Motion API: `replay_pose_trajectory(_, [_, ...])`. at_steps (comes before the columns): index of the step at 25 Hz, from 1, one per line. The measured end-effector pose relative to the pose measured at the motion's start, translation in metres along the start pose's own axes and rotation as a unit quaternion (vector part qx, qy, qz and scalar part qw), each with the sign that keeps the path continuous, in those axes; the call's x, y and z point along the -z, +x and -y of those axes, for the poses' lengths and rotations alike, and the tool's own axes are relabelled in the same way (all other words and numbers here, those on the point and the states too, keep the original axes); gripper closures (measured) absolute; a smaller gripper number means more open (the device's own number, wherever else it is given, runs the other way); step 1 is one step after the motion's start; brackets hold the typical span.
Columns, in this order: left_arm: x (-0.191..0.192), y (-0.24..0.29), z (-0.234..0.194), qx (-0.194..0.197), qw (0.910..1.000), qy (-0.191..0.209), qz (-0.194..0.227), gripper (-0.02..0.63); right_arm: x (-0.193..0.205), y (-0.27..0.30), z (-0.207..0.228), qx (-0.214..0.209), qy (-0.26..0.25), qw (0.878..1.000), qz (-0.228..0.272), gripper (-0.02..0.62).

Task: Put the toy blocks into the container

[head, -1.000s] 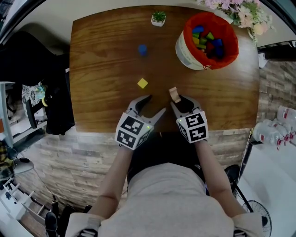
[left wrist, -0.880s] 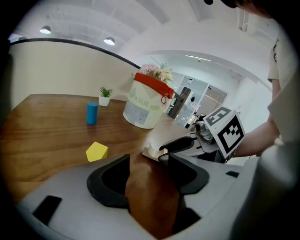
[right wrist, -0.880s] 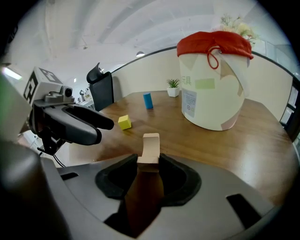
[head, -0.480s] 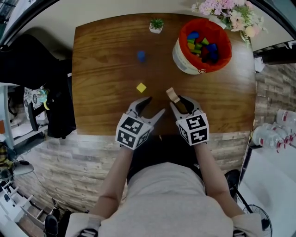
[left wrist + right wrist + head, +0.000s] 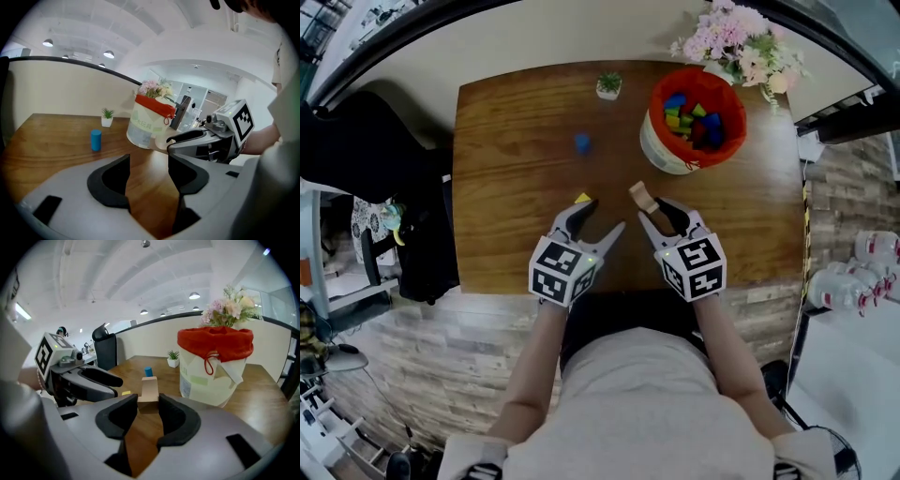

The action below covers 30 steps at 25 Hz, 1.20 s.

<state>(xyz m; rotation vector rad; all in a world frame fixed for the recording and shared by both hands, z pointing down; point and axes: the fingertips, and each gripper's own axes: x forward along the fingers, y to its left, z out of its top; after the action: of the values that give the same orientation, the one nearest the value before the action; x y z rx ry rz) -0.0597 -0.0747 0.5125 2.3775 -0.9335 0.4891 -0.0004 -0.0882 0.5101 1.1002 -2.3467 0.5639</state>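
My right gripper (image 5: 647, 210) (image 5: 147, 411) is shut on a tan wooden block (image 5: 642, 196) (image 5: 149, 390), held above the near middle of the table. The white container with a red liner (image 5: 686, 120) (image 5: 213, 365) holds several coloured blocks and stands at the back right. A blue cylinder block (image 5: 582, 142) (image 5: 95, 139) (image 5: 148, 371) stands upright mid-table. A yellow block (image 5: 582, 198) (image 5: 126, 393) lies just beyond my left gripper (image 5: 592, 217) (image 5: 148, 176), which is open with nothing between its fingers.
A small potted plant (image 5: 608, 84) (image 5: 107, 117) sits at the table's far edge. Pink flowers (image 5: 733, 45) (image 5: 230, 310) rise behind the container. The wooden table (image 5: 506, 187) ends just under my grippers. A dark chair (image 5: 366, 150) stands to the left.
The head view has shifted, so the table sits lower in the picture. Both grippers stay side by side, the right still holding the tan block; the yellow block lies closer to the left gripper's tips.
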Motion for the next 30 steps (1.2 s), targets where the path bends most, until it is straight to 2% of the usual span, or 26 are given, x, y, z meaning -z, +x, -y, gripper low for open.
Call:
replay_pose_trajectory(3, [-0.013,-0.001,0.0,0.0,0.9999,0.005,0.014,0.351,-0.021,-0.005,-0.002,-0.015,0.007,1.0,0.021,0.44])
replay_pose_trajectory(12, [-0.062,-0.009,-0.004,-0.015,0.9971,0.005,0.075,0.357,-0.084,-0.028,0.005,-0.022,-0.018,0.995,0.092,0.44])
replay_pose_trajectory(18, [-0.098,-0.018,-0.003,-0.012,0.9929,-0.001,0.118,0.374,-0.116,-0.044,0.012,-0.009,-0.037,0.991,0.131,0.44])
replay_pose_trajectory(22, [-0.114,-0.02,-0.001,-0.014,0.9915,0.013,0.128,0.383,-0.129,-0.054,0.02,0.012,-0.06,0.987,0.146,0.44])
replay_pose_trajectory(30, [-0.13,-0.01,0.012,-0.001,0.9912,0.036,0.127,0.39,-0.143,-0.068,0.053,0.043,-0.049,0.983,0.172,0.44])
